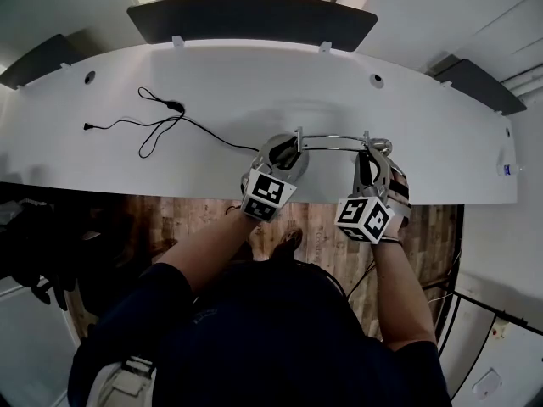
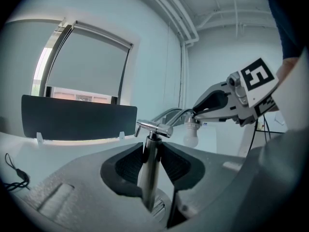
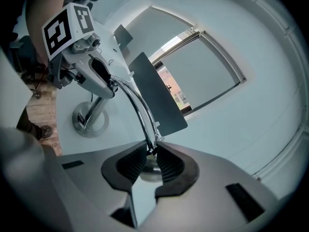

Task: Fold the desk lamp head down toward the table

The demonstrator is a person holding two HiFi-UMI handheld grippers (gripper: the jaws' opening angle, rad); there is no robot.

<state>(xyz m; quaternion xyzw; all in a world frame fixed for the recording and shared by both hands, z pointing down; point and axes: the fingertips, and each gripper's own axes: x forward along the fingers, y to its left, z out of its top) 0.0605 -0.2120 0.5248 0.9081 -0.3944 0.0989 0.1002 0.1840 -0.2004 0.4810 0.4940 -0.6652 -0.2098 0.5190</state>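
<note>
Desk lamp (image 1: 335, 139) is seen standing at the near edge of the white worktop (image 1: 254, 83), its round base (image 3: 89, 121) flat on the surface. The upright chrome post (image 2: 149, 178) is clamped between the pads of the left hand-held gripper (image 2: 150, 153). Over on the other side, the right hand-held gripper (image 3: 151, 151) is pinched on the thin curved arm (image 3: 140, 112) right at the lamp head, where a bare white bulb (image 2: 191, 135) is pointed downward. A black cable (image 1: 153, 124) is seen lying loose further left on the worktop.
</note>
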